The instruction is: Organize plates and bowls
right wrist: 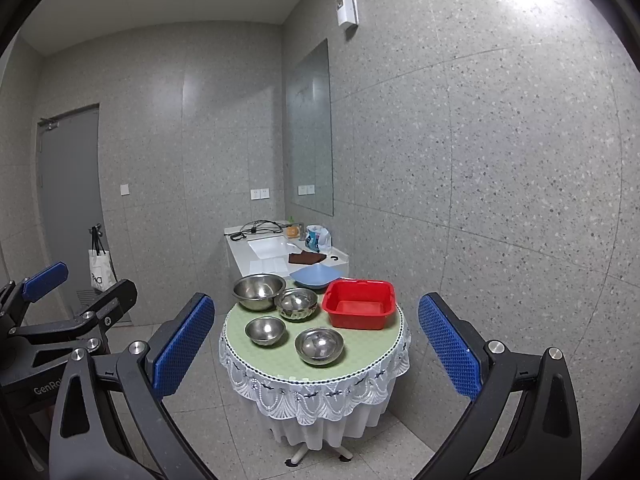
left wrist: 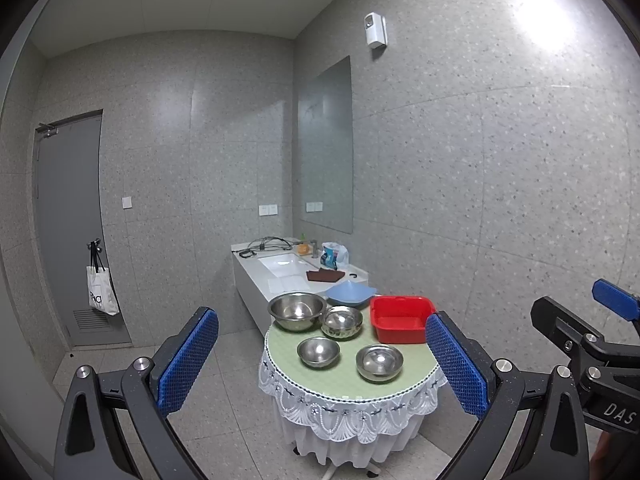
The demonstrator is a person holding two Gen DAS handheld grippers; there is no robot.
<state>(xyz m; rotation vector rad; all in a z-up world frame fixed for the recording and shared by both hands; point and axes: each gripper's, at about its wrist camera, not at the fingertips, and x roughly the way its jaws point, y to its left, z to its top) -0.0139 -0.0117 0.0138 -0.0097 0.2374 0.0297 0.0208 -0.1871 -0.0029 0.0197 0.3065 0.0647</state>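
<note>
Here, both grippers, left gripper (left wrist: pixel 322 364) and right gripper (right wrist: pixel 316 352), spread wide and empty; approach the round table (right wrist: pixel 360 364) at twelve o'clock, taking nearest steel bowl (right wrist: pixel 319 345) by its rim.

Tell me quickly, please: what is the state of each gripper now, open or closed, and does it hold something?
Left gripper: jaws wide open, holding nothing, well short of the table.
Right gripper: jaws wide open, holding nothing, also short of the table.

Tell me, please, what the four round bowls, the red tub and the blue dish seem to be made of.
The bowls, such as the biggest one, look like polished steel: grey and mirror-bright, with light spots inside. The red tub looks like glossy plastic, with uniform colour and moulded rim. The blue dish is probably matte plastic, though ceramic is possible.
</note>
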